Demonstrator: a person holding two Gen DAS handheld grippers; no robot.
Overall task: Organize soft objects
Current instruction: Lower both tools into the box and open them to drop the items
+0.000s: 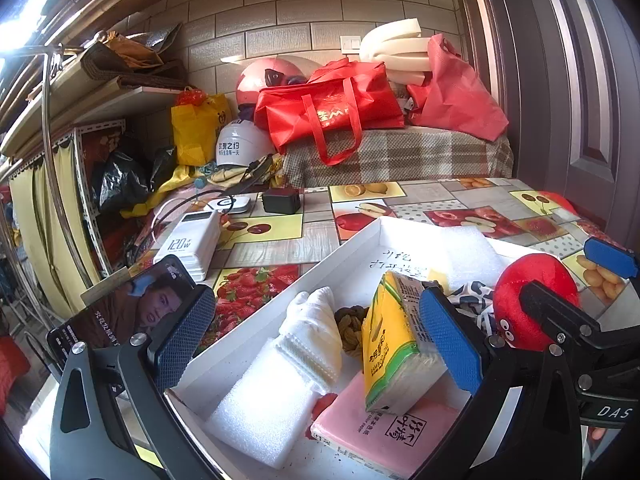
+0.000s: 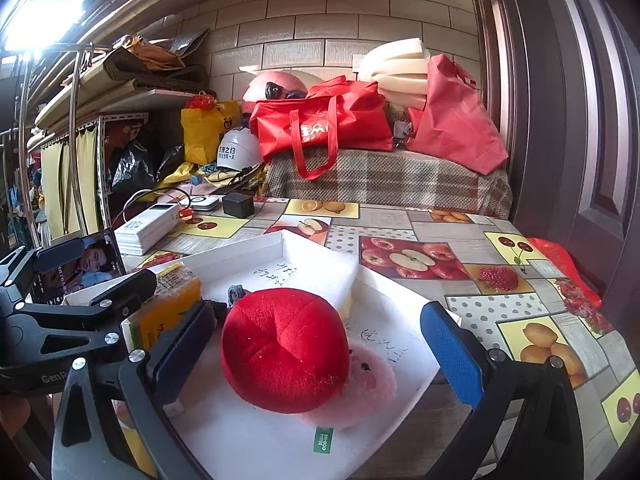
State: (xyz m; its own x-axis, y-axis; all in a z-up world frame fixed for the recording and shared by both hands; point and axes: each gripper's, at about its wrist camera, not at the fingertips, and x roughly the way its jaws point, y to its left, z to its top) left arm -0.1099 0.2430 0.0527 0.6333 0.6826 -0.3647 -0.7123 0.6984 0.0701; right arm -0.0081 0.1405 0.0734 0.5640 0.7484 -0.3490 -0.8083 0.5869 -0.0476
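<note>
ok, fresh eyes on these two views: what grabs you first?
The red plush toy, sitting in the white tray on top of a pink plush, between the open right tongs. Next, the yellow tissue pack, propped on a pink paper pack between the open left tongs. Behind the fruit-print tablecloth, a red tote bag tops the plaid-covered bench.

left wrist view: looks forward and slightly down between its tongs (image 1: 316,342), close over the white tray (image 1: 362,236) on the desk (image 1: 280,248). right wrist view: same heading from further right, close over the red plush (image 2: 285,350). shared: tray, plush at right of frame (image 1: 534,300), yellow tissue pack (image 1: 394,340) at left of frame (image 2: 170,312), brick wall behind.
</note>
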